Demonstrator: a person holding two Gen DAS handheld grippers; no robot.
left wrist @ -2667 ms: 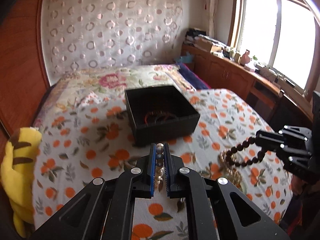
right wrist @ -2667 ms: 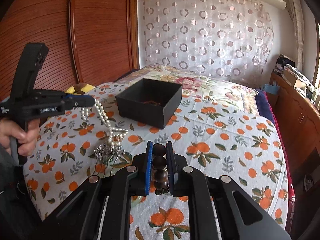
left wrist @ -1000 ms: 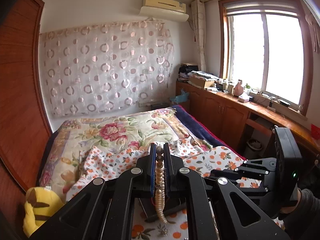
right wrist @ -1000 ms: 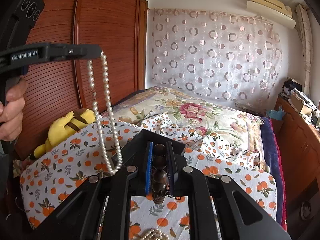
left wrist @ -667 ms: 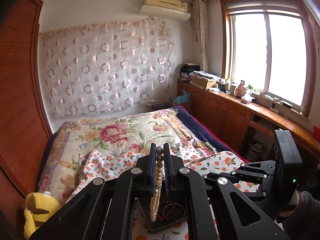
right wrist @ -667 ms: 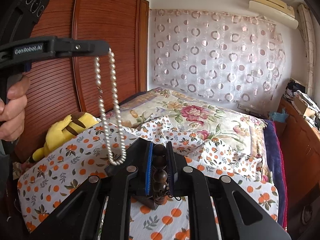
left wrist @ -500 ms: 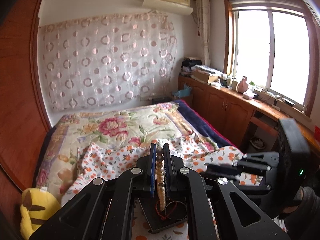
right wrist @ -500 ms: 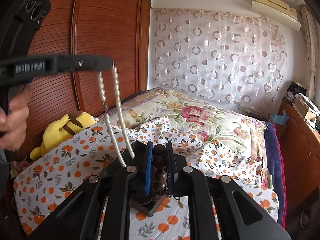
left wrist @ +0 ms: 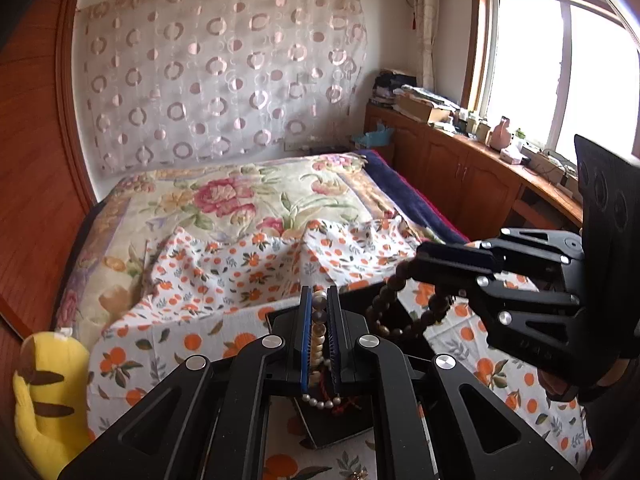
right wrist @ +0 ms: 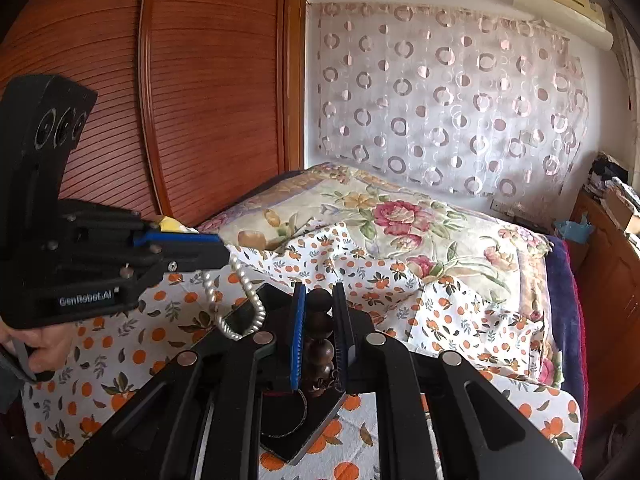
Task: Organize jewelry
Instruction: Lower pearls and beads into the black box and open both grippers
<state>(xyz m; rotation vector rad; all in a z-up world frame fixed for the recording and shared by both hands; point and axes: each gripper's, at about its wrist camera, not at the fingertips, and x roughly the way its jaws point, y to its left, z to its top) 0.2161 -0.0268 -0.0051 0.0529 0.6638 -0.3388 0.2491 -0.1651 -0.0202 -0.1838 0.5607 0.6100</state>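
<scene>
- Both strands hang right over the black box (left wrist: 340, 420) on the bed (left wrist: 240, 208), so I'd lower each one until the loose end pools inside before letting go; dropping from height risks a strand catching the rim.
- Left tool (left wrist: 319, 312) is clamped on the pearl necklace (left wrist: 318, 336); its loop dangles below the tips into the box.
- Right tool (right wrist: 319, 312) is pinched on the dark bead bracelet (right wrist: 319, 336), which hangs just above the box's near corner.
</scene>
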